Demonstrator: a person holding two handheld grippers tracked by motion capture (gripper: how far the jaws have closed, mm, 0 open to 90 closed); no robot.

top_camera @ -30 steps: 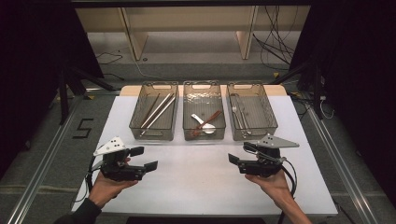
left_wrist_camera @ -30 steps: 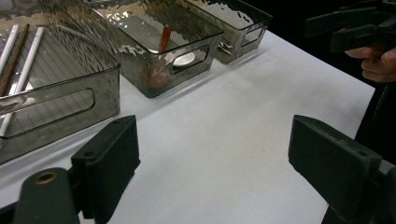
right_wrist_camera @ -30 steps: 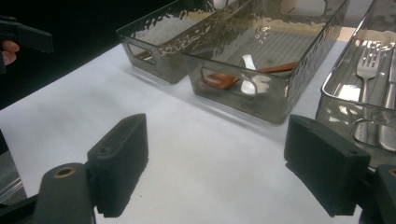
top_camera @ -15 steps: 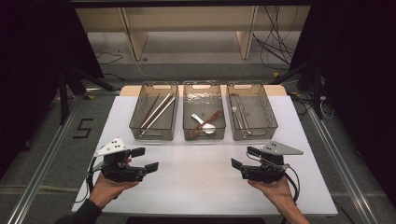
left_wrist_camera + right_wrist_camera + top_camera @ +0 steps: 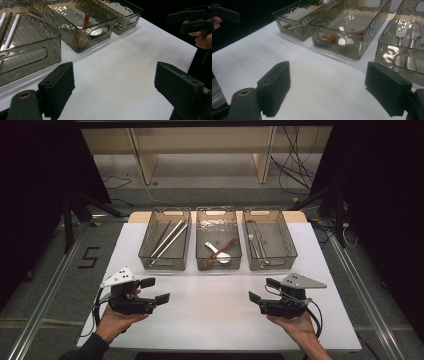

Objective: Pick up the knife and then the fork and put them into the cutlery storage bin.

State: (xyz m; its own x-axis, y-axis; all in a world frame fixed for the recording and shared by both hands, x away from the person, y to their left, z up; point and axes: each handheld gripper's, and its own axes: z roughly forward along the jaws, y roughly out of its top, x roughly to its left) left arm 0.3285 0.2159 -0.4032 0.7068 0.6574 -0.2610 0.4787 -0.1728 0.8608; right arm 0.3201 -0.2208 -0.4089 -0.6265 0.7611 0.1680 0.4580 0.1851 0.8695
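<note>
I have both grippers low over the near part of the white table, jaws wide apart and holding nothing. The left gripper and right gripper sit about equally far from the middle bin, which lies at 12 o'clock between them. In it, the brown spoon runs from 7 o'clock to 1 o'clock, bowl end nearest me, crossing a white spoon. From the right gripper it lies toward 11 o'clock; from the left, toward 1 o'clock. I judge neither hand clearly nearer. The chopsticks bin sits at 11 o'clock, the fork bin at 1 o'clock.
</note>
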